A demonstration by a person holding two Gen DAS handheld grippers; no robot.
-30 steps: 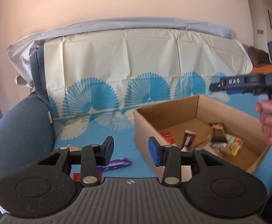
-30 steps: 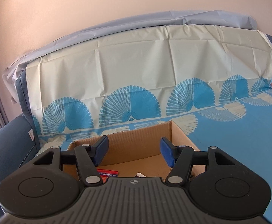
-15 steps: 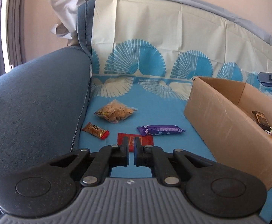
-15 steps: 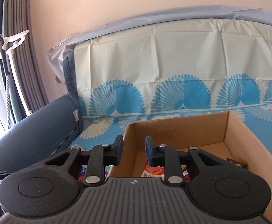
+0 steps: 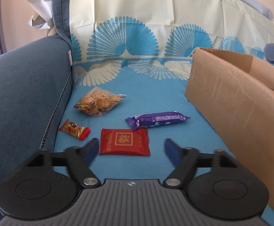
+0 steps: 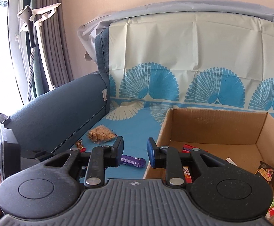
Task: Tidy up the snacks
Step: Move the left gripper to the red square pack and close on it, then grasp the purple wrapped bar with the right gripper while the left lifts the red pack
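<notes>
My left gripper (image 5: pixel 130 147) is open and empty, low over the blue sofa cover, its fingers either side of a flat red packet (image 5: pixel 124 144). Beyond lie a purple snack bar (image 5: pixel 156 120), a small red-gold candy (image 5: pixel 74 129) and a clear bag of cookies (image 5: pixel 99 101). The cardboard box (image 5: pixel 231 101) stands to the right. My right gripper (image 6: pixel 135 153) is open and empty, above the box's left wall (image 6: pixel 160 137). The box holds several snacks (image 6: pixel 265 171). The cookie bag (image 6: pixel 101 133) and purple bar (image 6: pixel 132 160) show left of the box.
The blue sofa armrest (image 5: pixel 24 86) borders the snacks on the left. The backrest cover with blue fan prints (image 5: pixel 137 28) rises behind. In the right wrist view the left gripper's body (image 6: pixel 7 150) is at the left edge, with curtains and a window (image 6: pixel 14 37) beyond.
My left gripper swung left from the box, went down to the loose snacks and opened from nearly shut. My right gripper turned left over the box and opened wider than half a second ago.
</notes>
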